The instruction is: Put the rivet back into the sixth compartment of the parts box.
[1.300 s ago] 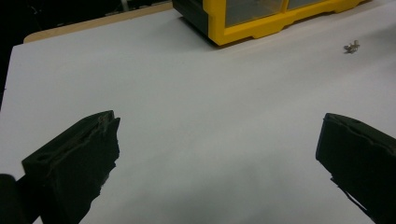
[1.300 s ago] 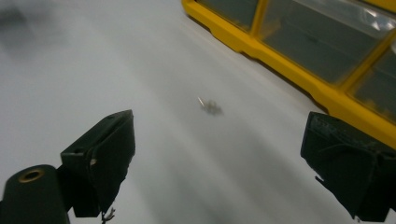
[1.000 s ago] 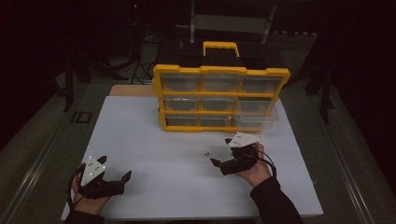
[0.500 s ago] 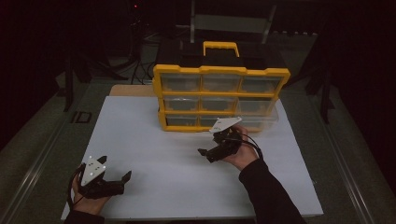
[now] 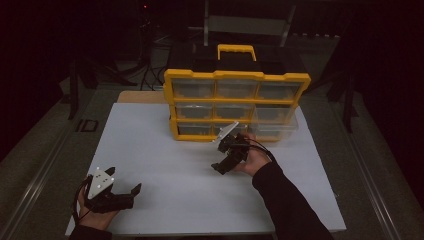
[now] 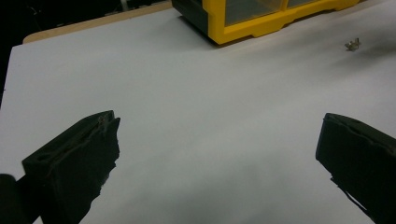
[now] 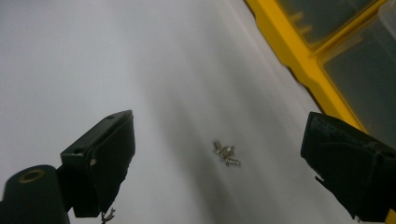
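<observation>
A small cluster of silver screws [image 7: 226, 154] lies on the white table top [image 5: 160, 150], just in front of the yellow organizer [image 5: 235, 80] with clear drawers. My right gripper [image 5: 223, 156] hovers over that spot, its jaws wide open and holding nothing; in the right gripper view the right gripper [image 7: 217, 128] frames the screws between its jaws. At the near left corner my left gripper [image 5: 123, 182] rests low over the table, open and holding nothing. From the left gripper view the left gripper [image 6: 219, 123] faces bare table, with the screws [image 6: 352, 44] far off at the upper right.
One clear drawer [image 5: 275, 126] sticks out of the organizer's bottom right. The organizer's yellow base [image 6: 261, 23] and its frame [image 7: 303, 60] stand close to the screws. A black case sits behind the organizer. The surroundings are dark.
My right gripper has moved left and toward the organizer's front, ending over the screws. The left gripper has stayed put.
</observation>
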Tool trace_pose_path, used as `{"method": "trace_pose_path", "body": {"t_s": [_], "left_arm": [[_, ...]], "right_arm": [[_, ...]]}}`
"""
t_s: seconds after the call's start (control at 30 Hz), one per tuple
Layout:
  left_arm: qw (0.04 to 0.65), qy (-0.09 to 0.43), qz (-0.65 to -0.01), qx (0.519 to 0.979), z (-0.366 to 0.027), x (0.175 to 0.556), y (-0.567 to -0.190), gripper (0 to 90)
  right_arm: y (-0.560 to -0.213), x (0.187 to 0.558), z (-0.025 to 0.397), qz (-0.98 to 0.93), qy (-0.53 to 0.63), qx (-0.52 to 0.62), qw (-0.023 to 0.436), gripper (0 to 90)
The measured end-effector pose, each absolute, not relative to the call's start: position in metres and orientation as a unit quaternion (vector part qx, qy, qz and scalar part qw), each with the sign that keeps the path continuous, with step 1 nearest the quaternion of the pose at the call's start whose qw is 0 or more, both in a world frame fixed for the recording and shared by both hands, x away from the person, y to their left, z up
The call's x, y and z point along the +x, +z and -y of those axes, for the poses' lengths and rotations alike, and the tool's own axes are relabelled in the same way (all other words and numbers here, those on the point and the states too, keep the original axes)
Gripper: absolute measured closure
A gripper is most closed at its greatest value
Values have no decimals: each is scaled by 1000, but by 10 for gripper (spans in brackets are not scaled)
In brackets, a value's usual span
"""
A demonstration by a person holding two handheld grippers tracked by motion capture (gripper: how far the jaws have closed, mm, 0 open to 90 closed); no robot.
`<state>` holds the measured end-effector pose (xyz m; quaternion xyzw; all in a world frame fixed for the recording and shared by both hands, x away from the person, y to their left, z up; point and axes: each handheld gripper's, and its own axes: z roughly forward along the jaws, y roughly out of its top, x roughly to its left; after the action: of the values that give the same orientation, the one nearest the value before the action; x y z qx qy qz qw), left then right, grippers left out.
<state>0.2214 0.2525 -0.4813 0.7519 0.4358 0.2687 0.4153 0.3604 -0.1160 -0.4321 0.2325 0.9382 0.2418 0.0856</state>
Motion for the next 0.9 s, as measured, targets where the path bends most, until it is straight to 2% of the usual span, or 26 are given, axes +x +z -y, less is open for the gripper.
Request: {"method": "trace_pose_path", "body": {"t_s": [0.4, 0.73, 0.9], "left_arm": [[413, 267, -434, 755, -251, 222, -482, 1], [411, 266, -432, 757, -251, 222, -482, 2], [409, 267, -430, 759, -251, 222, -482, 2]], "right_arm": [[-451, 375, 107, -952, 157, 255, 59, 99], [-470, 386, 96, -959, 154, 235, 35, 150], [-473, 384, 91, -958, 150, 245, 8, 169]]}}
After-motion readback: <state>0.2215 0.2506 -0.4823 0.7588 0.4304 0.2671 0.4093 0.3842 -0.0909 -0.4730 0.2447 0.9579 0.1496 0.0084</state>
